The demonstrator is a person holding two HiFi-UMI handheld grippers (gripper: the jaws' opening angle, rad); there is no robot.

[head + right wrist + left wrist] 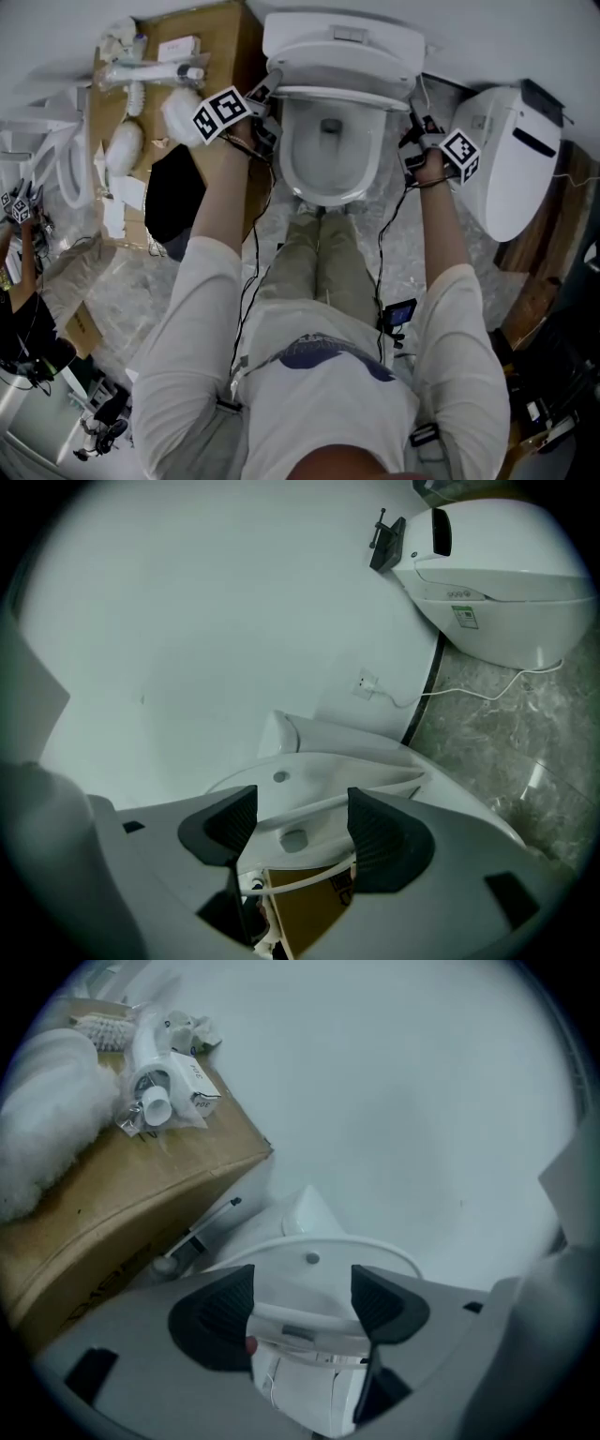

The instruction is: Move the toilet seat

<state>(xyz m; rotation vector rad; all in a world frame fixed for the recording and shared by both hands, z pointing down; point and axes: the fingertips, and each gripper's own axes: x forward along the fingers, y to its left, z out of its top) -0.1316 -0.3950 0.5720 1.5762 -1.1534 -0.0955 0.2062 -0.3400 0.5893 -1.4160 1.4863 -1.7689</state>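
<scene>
The white toilet [330, 155] stands ahead of me with its seat [337, 93] lifted toward the tank [342, 33]. My left gripper [267, 96] is at the seat's left edge and my right gripper [411, 120] at its right edge. In the left gripper view the seat rim [302, 1324] runs from one black pad to the other of the left gripper [300, 1302], touching both. The right gripper view shows the same. There the rim [319, 810], with a small bumper, spans the right gripper [295, 822]. The lid's underside shows just above it.
A cardboard box [225, 47] with white plumbing parts [150, 70] stands to the left of the toilet against the wall. A second white toilet unit [511, 169] sits on the right, with a cable [487, 691] trailing over the marble floor. My legs are right in front of the bowl.
</scene>
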